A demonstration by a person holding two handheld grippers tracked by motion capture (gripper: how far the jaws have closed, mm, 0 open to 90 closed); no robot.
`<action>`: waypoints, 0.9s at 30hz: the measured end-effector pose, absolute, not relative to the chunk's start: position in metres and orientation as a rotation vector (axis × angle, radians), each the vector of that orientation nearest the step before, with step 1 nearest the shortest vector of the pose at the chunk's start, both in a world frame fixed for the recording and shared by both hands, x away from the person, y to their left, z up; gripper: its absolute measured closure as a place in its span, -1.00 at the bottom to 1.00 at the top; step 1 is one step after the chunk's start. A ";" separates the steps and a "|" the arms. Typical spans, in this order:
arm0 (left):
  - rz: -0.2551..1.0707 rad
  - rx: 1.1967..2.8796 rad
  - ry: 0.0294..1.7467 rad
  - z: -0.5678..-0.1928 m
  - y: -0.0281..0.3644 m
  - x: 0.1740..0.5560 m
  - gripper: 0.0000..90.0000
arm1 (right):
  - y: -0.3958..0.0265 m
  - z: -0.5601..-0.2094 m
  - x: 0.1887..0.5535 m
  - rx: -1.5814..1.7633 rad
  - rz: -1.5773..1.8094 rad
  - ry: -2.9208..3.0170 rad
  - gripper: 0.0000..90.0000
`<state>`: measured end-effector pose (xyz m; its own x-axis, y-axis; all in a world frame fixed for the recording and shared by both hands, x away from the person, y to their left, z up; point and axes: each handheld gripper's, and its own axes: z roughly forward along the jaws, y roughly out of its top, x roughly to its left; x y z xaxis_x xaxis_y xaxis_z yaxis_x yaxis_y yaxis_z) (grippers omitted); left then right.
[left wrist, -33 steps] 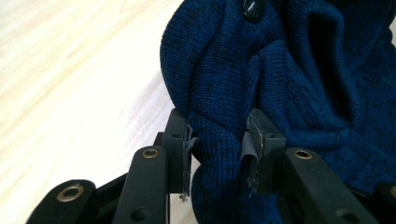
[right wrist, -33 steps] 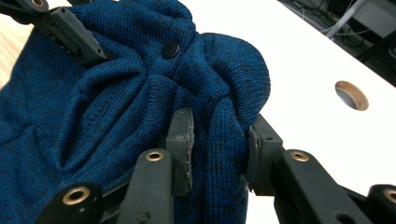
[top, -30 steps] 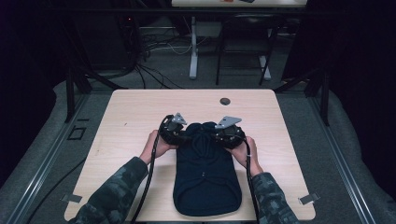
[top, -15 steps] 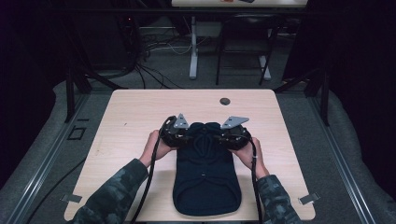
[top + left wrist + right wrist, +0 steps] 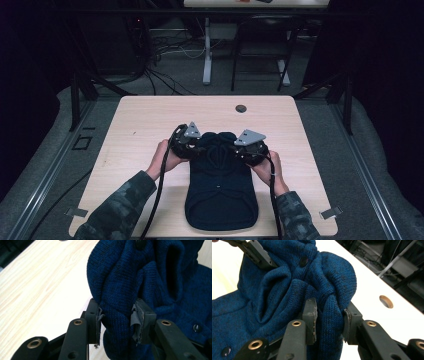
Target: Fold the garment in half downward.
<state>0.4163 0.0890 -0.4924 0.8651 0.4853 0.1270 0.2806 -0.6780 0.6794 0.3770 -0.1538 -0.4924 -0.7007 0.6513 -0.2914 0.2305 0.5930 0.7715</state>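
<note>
A dark blue knitted cardigan [image 5: 220, 200] with buttons lies lengthwise on the wooden table [image 5: 150, 115], its near end flat and its far end bunched up. My left gripper [image 5: 202, 147] holds that bunched end from the left. In the left gripper view the left gripper [image 5: 116, 320] has a thick fold of the knit [image 5: 150, 277] between its pads; its jaws have just been opening a little and still press the fold. My right gripper [image 5: 235, 150] holds the same end from the right. In its own view the right gripper [image 5: 329, 315] has just been closing on a roll of the cardigan [image 5: 274, 290].
A round cable hole [image 5: 241, 108] sits in the table beyond the cardigan, also seen as the hole [image 5: 386, 301] in the right gripper view. Bare tabletop lies to the left and right of the hands. Behind the table are desk legs and cables on the floor.
Both hands have shifted slightly and lifted the cardigan's far end, which now bunches up between the two grippers.
</note>
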 end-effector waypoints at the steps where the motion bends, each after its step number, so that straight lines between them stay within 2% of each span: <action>1: 0.394 2.354 0.551 -0.492 0.089 0.416 0.38 | -0.153 -0.493 0.375 0.681 0.977 2.249 0.52; 9: 0.445 2.329 0.516 -0.490 0.087 0.412 0.47 | -0.158 -0.496 0.371 0.681 1.005 2.223 0.52; 21: 0.653 2.306 0.421 -0.482 0.079 0.395 0.53 | -0.165 -0.493 0.363 0.684 1.034 2.198 0.50; 27: 0.748 2.313 0.369 -0.481 0.076 0.387 0.54 | -0.167 -0.493 0.364 0.700 1.038 2.260 0.42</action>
